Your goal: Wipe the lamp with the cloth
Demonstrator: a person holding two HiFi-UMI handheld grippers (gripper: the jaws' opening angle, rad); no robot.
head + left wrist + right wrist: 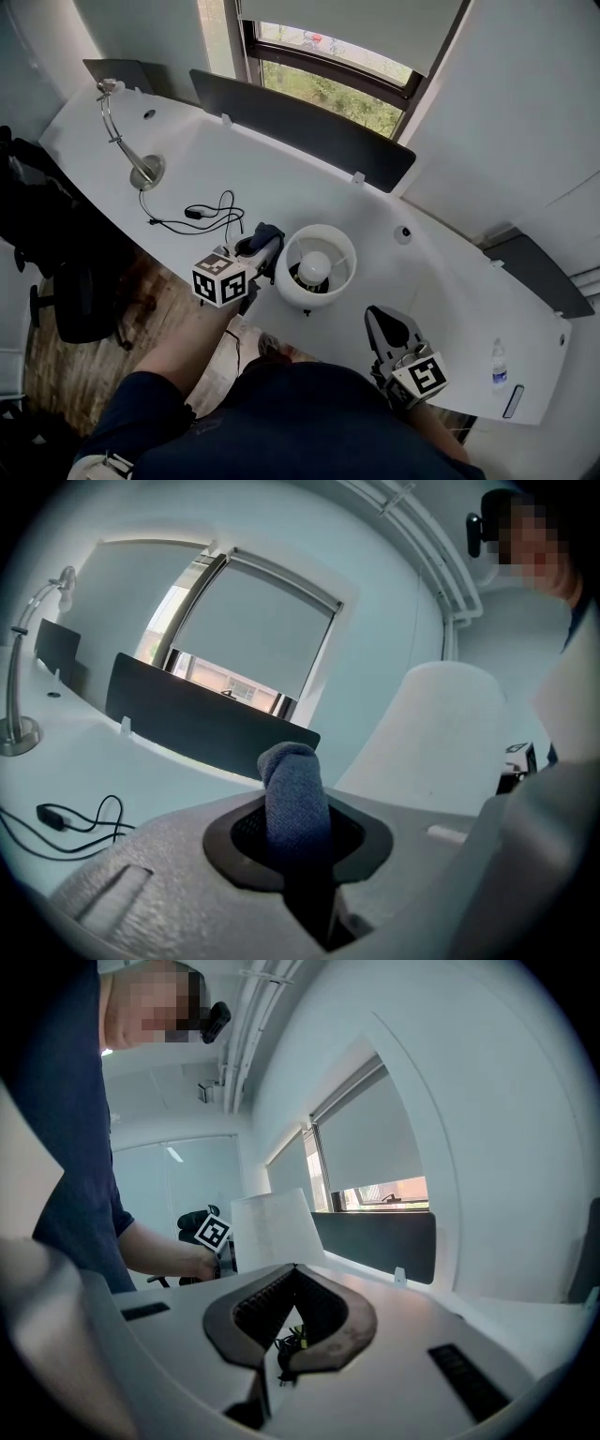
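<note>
The lamp [317,265] stands at the desk's front edge, its round white shade open at the top with the bulb showing inside. My left gripper [263,247] is just left of the shade, shut on a dark blue cloth [267,232]. In the left gripper view the cloth [292,785] sticks up from between the jaws, and the shade [441,733] rises close on the right. My right gripper [375,315] hangs to the lamp's front right, apart from it. It is shut and holds nothing [293,1271]. The shade [272,1227] shows beyond it.
A chrome gooseneck lamp [122,141] and a black cable [202,216] lie on the white desk [450,281] at the left. A dark divider panel [300,127] runs along the back. A small bottle [499,364] stands far right. An office chair [66,281] is on the floor.
</note>
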